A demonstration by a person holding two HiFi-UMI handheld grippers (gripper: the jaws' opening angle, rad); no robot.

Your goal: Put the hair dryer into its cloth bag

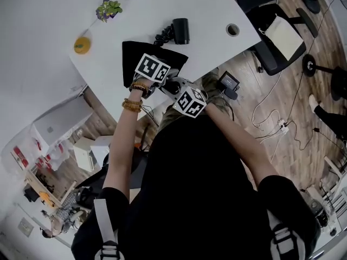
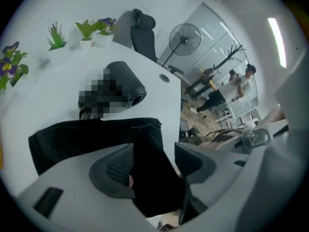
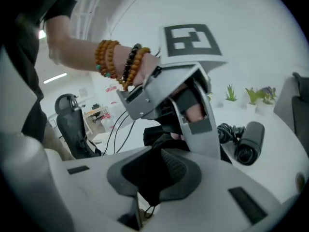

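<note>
Between the jaws of the right gripper (image 3: 154, 170) sits a fold of the black cloth bag (image 1: 135, 53). The jaws are almost together and pinch the cloth, and a thin string hangs down under them. Just ahead of it is the left gripper (image 2: 154, 161). Its jaws are wide apart, with the bag's edge lying loose between them and leaning on one pad. Nothing is squeezed there yet.

Past the far side of the bag, ahead of the left gripper, the hair dryer (image 2: 130, 81) lies on the white table (image 1: 54, 15) with its cord (image 3: 227, 129) curled beside it. It is not in the bag.

I think the job right now is to open the bag's mouth. To do it well, the left gripper should close on only one layer of cloth, the side across from the right gripper's pinch. If it grabs both layers, the mouth will stay shut. Then both should pull gently apart and lift a little, so the hole faces the dryer. The string should stay out of the way.
</note>
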